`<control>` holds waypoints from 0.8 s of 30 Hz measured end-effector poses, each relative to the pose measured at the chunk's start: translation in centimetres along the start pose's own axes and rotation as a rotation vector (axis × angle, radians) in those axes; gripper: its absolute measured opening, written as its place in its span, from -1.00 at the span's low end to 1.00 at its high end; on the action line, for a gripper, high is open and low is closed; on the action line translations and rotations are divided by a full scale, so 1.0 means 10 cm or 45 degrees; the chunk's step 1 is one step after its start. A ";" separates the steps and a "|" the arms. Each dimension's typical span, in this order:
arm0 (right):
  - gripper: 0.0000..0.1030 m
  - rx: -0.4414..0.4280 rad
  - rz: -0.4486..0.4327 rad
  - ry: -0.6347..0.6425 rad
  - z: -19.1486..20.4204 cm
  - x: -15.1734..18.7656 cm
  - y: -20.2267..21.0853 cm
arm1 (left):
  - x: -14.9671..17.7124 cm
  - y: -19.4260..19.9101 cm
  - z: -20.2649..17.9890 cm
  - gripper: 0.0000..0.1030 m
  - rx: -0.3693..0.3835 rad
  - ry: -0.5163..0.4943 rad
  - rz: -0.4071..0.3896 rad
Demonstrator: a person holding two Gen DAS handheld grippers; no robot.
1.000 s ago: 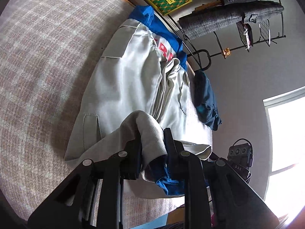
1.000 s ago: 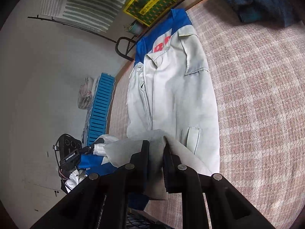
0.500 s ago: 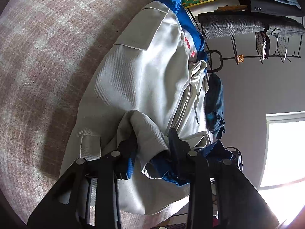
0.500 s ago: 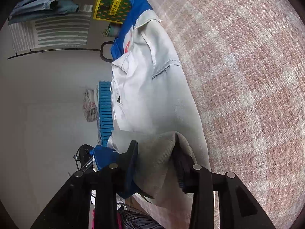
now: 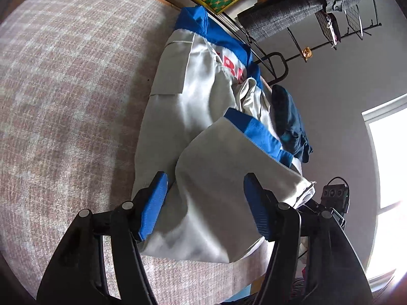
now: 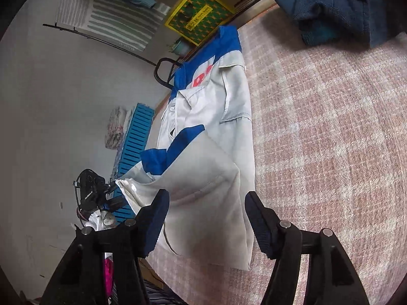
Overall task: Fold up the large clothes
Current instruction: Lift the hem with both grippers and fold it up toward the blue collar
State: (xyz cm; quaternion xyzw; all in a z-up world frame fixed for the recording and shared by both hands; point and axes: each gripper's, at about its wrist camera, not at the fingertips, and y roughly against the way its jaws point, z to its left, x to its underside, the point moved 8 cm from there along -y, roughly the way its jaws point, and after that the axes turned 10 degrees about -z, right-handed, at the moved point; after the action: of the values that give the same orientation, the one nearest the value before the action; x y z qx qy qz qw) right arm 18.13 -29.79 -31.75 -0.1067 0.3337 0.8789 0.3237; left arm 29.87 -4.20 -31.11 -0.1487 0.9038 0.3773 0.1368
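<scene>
A light grey work jacket [image 5: 193,117] with blue trim and red lettering lies on the pink plaid bedcover [image 5: 63,89]. Its lower part is folded up over the body, with a blue band [image 5: 257,129] showing on top. The jacket also shows in the right wrist view [image 6: 216,152]. My left gripper [image 5: 204,198] is open and empty, its blue pads either side of the folded cloth near the near edge. My right gripper [image 6: 207,211] is open and empty over the same folded end.
A dark blue garment [image 6: 330,5] lies heaped on the bedcover [image 6: 330,127] beyond the jacket. A clothes rack [image 5: 305,7] with hanging clothes, a yellow-green box [image 6: 198,15] and a blue crate [image 6: 134,139] stand beside the bed. A black device [image 6: 89,193] sits near the bed edge.
Both grippers were shut on the jacket's lower part and carried it up over the body. Both have opened and let go, and the folded part now lies flat.
</scene>
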 end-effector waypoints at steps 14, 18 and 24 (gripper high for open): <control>-0.05 0.202 0.096 0.408 0.18 0.39 -0.42 | 0.50 -0.29 -0.01 0.08 -0.093 -0.324 0.068; -0.43 0.203 0.080 0.399 0.20 0.37 -0.38 | 0.54 -0.28 -0.05 -0.67 -0.100 -0.338 0.056; -0.91 0.214 0.050 0.416 0.27 0.38 -0.23 | 0.63 0.04 -0.11 -0.83 -0.116 -0.334 -0.021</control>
State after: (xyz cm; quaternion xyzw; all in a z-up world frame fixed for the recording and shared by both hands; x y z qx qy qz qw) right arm 16.78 -24.84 -32.40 -0.2141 0.4562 0.8251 0.2556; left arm 23.78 -5.79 -32.34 -0.1117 0.8587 0.4330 0.2502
